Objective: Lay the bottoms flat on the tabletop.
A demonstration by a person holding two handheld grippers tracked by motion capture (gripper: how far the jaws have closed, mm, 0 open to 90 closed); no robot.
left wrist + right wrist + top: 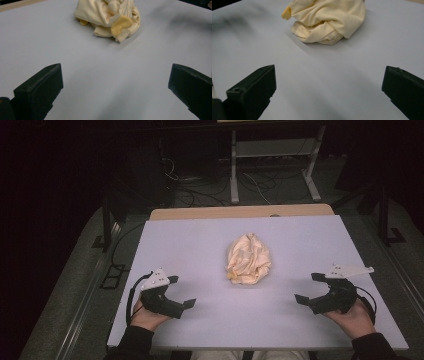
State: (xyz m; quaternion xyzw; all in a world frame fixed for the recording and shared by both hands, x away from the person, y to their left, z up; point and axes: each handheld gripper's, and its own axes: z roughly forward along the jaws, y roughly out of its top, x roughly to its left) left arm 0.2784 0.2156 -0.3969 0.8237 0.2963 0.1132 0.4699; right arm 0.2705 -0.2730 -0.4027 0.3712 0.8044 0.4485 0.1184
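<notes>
Right now a crumpled pale yellow cloth point(248, 259) lies bunched in a heap near the middle of the light grey bench point(200, 245), well apart from both hands. Down at the near edge, the left gripper point(181, 292) rests on the bench with its jaws spread wide and nothing between them, and the right gripper point(310, 288) sits at the opposite near corner, likewise spread and empty, both pointing inward toward the cloth
</notes>
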